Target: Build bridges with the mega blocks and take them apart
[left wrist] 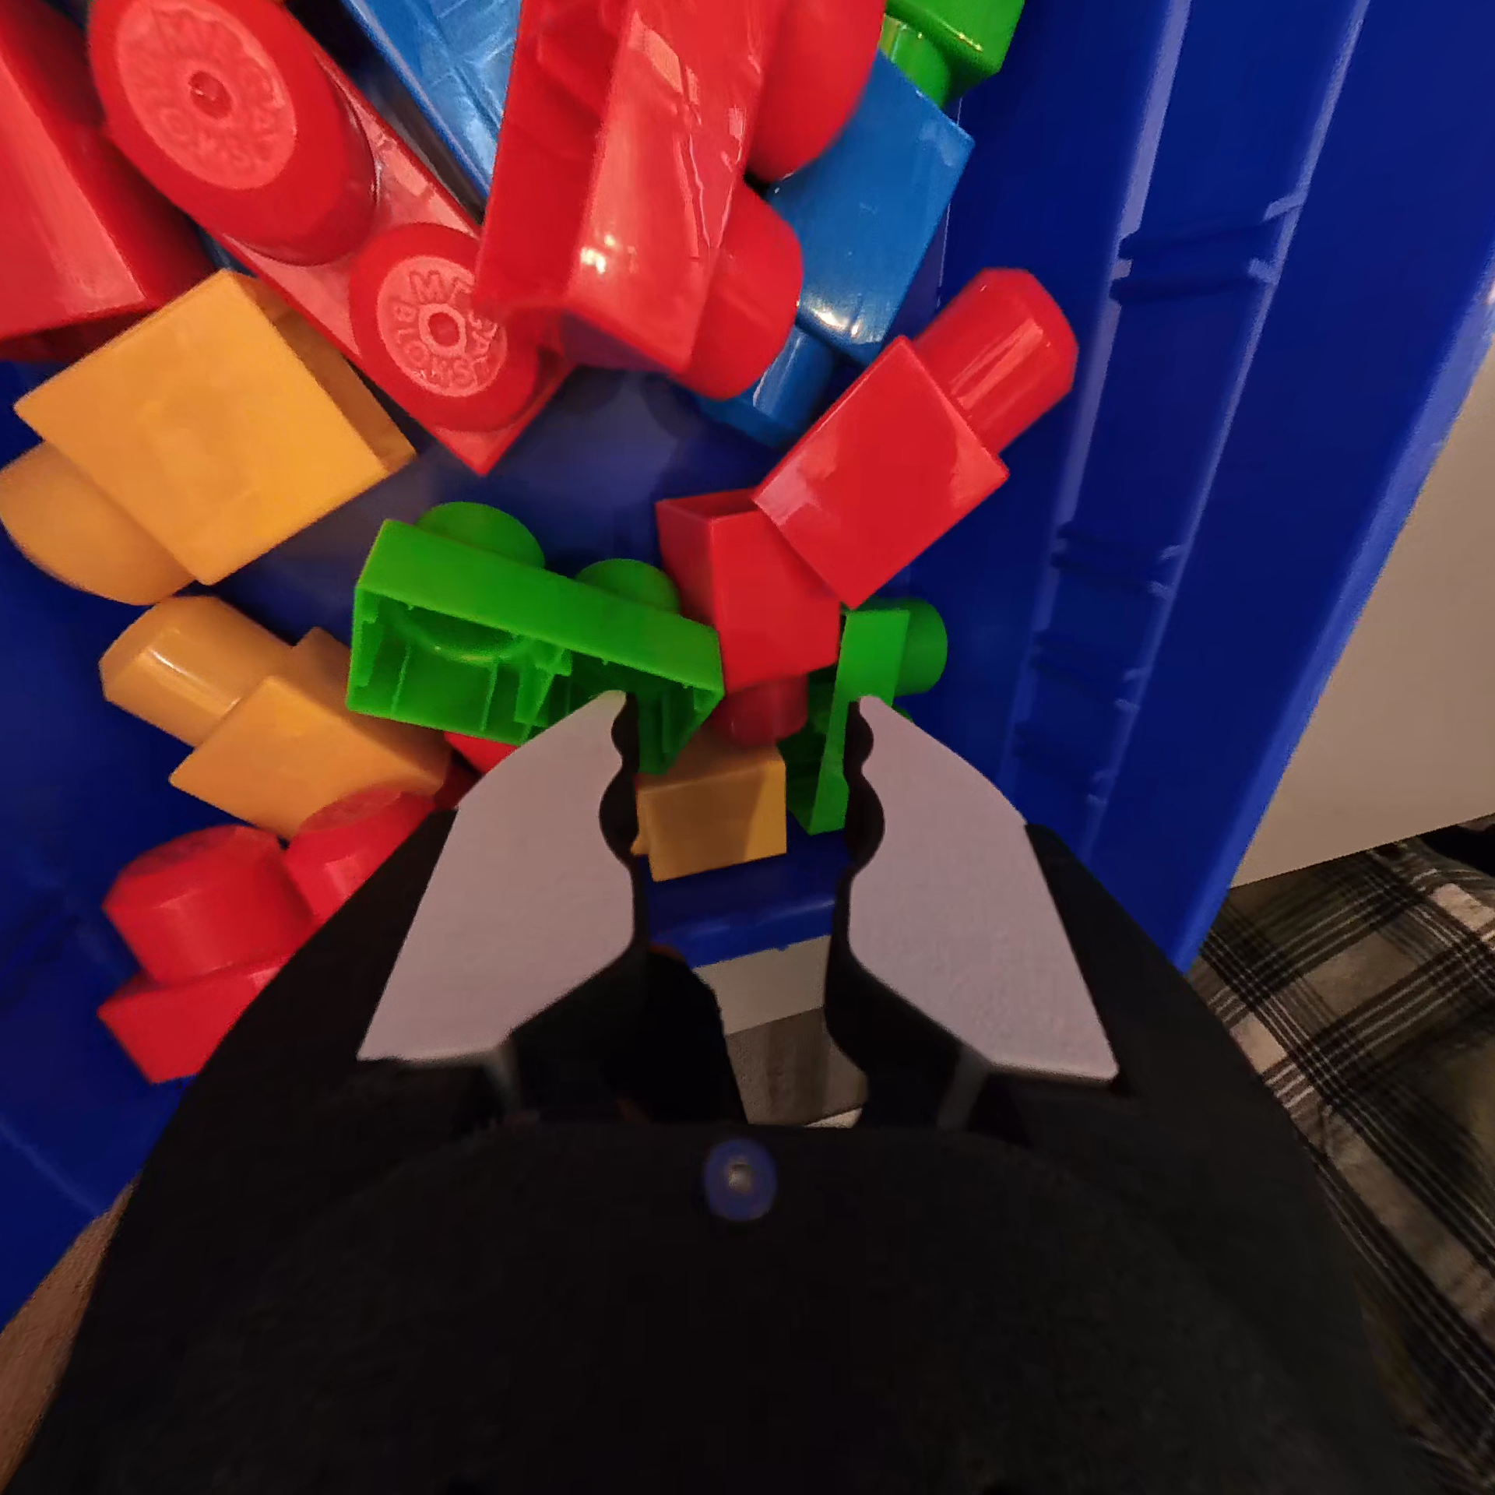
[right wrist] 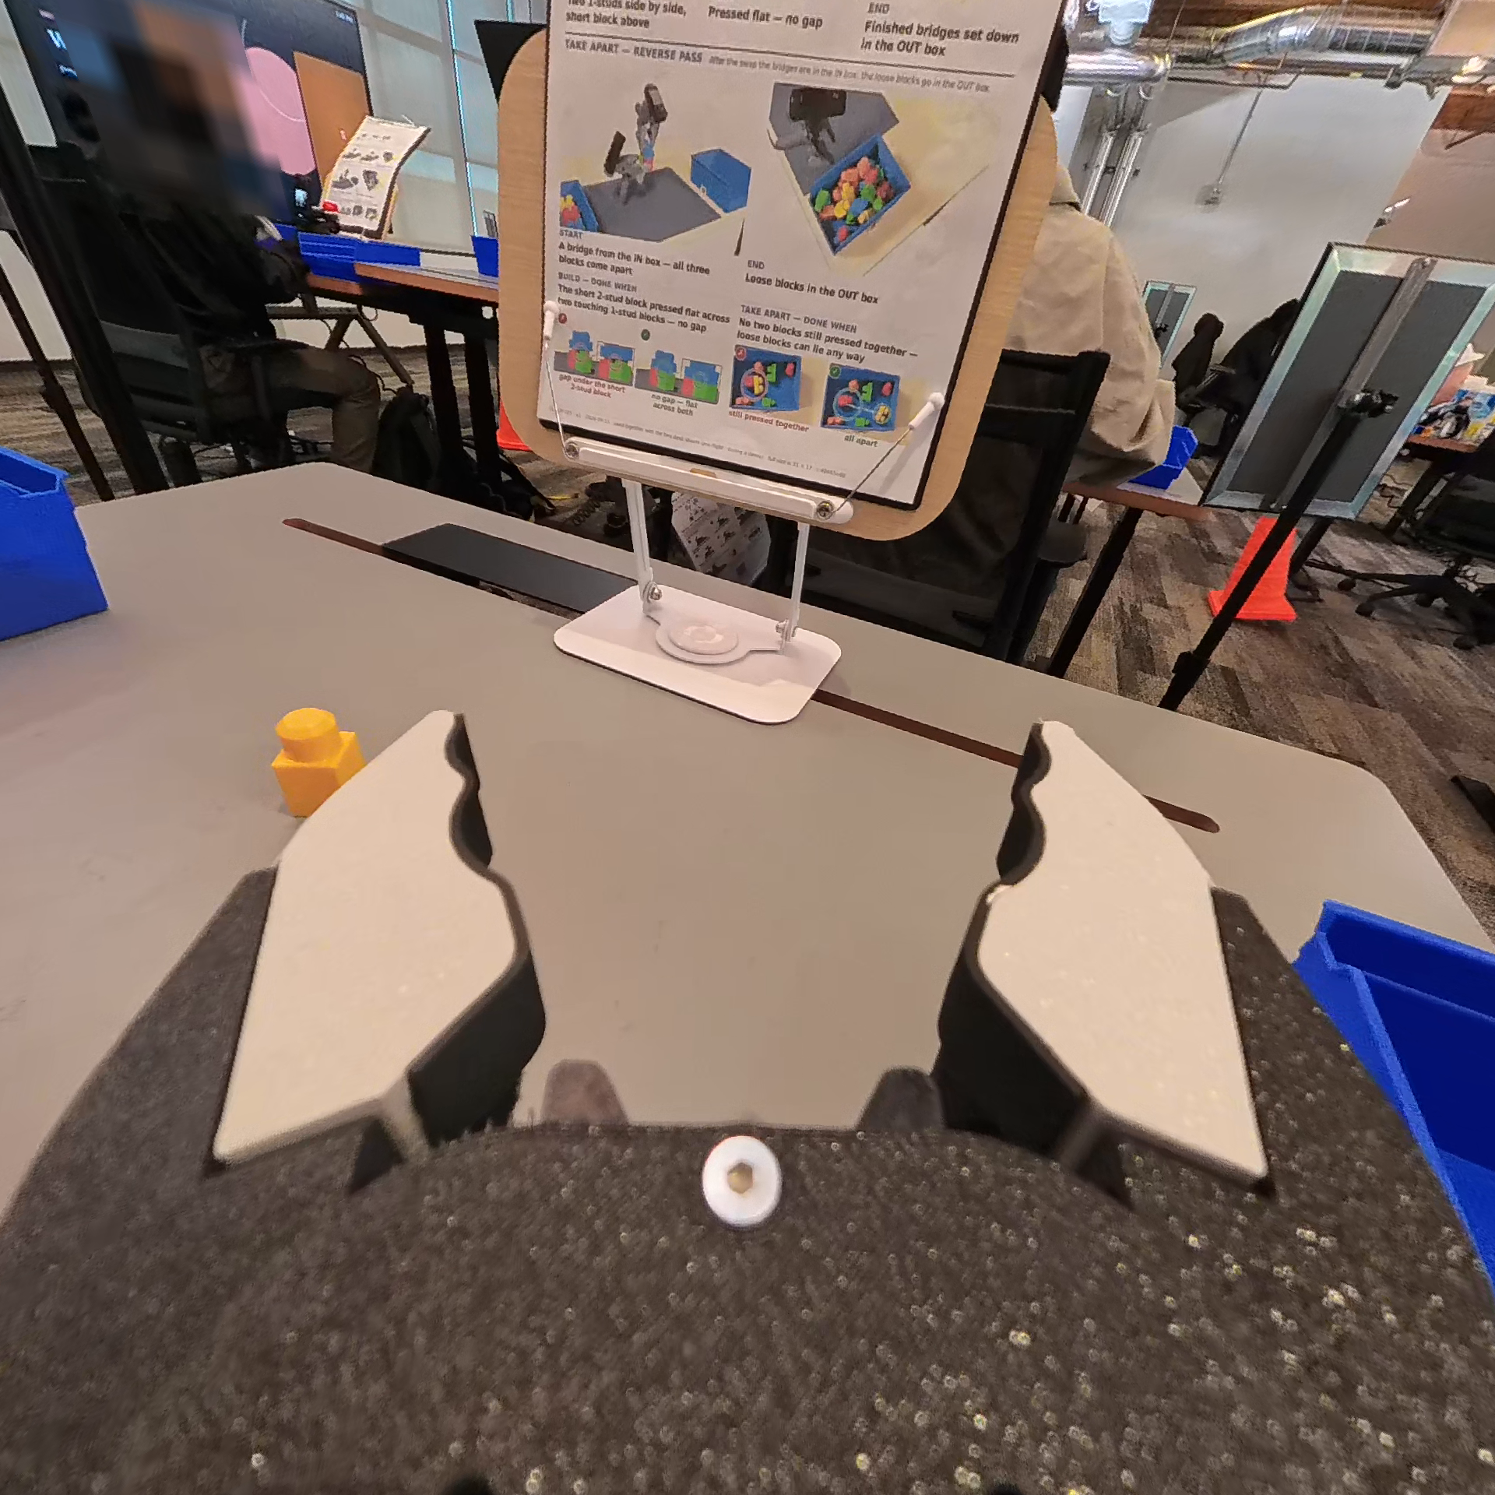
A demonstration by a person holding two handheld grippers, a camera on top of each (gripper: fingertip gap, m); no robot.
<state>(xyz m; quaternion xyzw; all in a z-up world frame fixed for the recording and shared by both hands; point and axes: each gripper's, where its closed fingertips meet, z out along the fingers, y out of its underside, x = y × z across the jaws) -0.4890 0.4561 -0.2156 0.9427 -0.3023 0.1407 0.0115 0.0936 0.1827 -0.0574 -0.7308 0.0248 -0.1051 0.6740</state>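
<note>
In the left wrist view, my left gripper (left wrist: 740, 712) reaches into a blue bin (left wrist: 1132, 485) full of loose red, yellow, green and blue mega blocks. Its jaws stand partly apart around a small yellow block (left wrist: 716, 813), beside a green two-stud block (left wrist: 518, 639) and a thin green block (left wrist: 857, 688). I cannot see the fingers pressing on the yellow block. In the right wrist view, my right gripper (right wrist: 748, 724) is wide open and empty above the grey table (right wrist: 728, 849). A yellow one-stud block (right wrist: 315, 760) stands upright on the table just left of its left finger.
An instruction sheet on a white stand (right wrist: 704, 647) stands at the table's far middle. A blue bin (right wrist: 40, 550) sits at the far left and another blue bin (right wrist: 1416, 1019) at the near right. A person sits behind the stand. Some 65 cm of space lies between my two pairs of fingers.
</note>
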